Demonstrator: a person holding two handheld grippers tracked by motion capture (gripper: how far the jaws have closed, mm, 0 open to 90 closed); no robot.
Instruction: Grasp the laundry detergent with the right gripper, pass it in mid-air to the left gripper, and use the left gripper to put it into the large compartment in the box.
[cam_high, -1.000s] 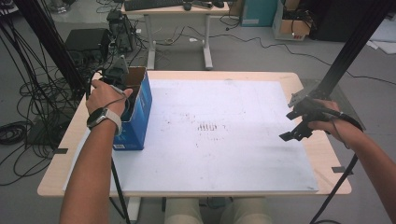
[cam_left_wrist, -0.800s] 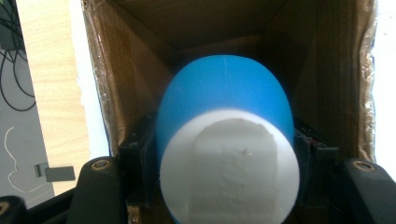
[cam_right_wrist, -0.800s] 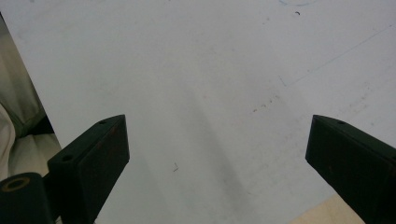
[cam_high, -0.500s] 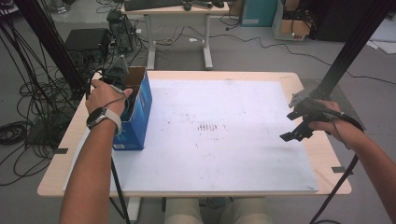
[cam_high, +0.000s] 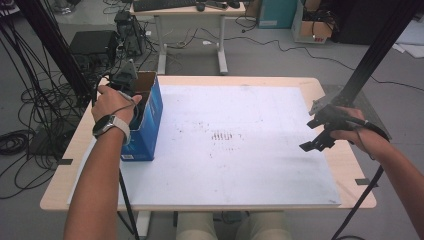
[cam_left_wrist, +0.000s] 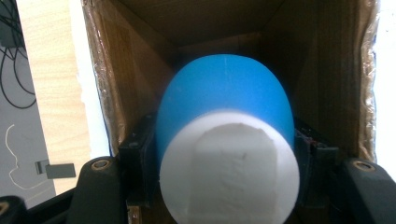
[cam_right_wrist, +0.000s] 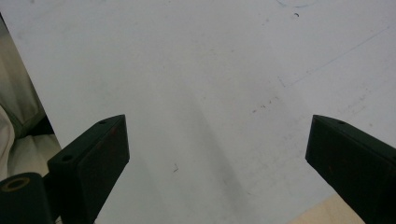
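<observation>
High view: fixed above the person's side, facing forward and down over the whole pale wooden worktop (cam_high: 330, 90) with its white sheet cover (cam_high: 240, 150), at a distance. Left gripper view: rides the left gripper (cam_high: 125, 80), looking straight down, very close, into the open blue cardboard box (cam_left_wrist: 116, 84) at the worktop's left edge (cam_high: 150, 120). Right gripper view: rides the right gripper (cam_high: 320, 132), angled down, near the white sheet (cam_right_wrist: 210, 70) at the right edge. All three share that sheet.

One blue cup (cam_left_wrist: 224, 100), one cardboard box (cam_high: 149, 117), two hand-held grippers.
</observation>
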